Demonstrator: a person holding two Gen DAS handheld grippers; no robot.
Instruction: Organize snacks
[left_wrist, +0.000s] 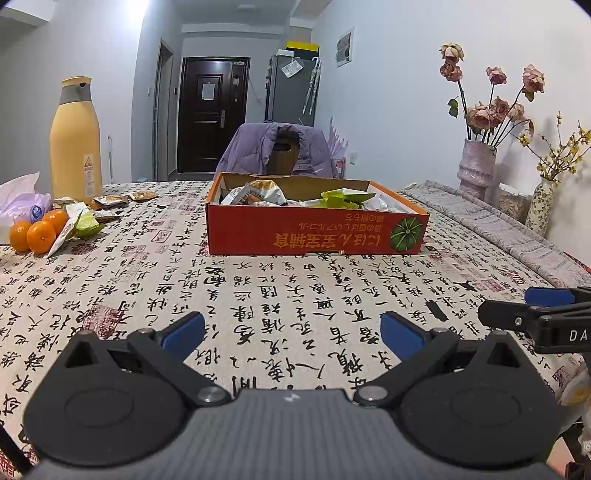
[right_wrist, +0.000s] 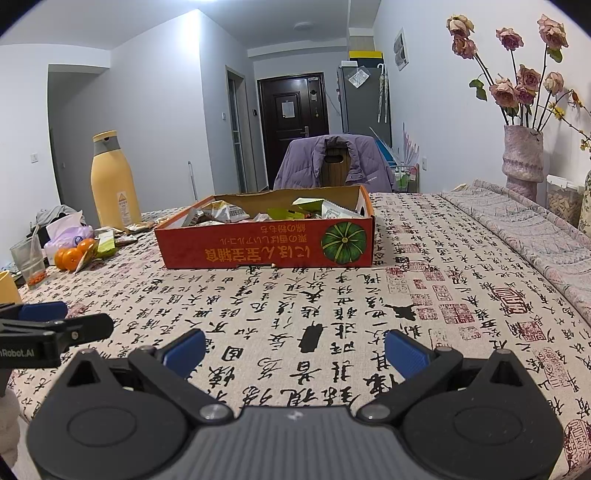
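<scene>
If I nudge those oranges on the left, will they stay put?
Probably not: the oranges are round and sit loose on the flat tablecloth, so they would likely roll. The wrappers beside them might stop them.

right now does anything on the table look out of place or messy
Yes: several snack packets lie loose on the tablecloth beside the oranges and yellow bottle, outside the orange box that holds the other snacks. Nothing looks spilled or damaged.

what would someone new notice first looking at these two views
Probably the orange cardboard box of snack packets mid-table, its green pumpkin picture facing the cameras. Next, the tall yellow bottle at far left with oranges and loose packets beside it. Both the left gripper and right gripper hover open and empty.
</scene>
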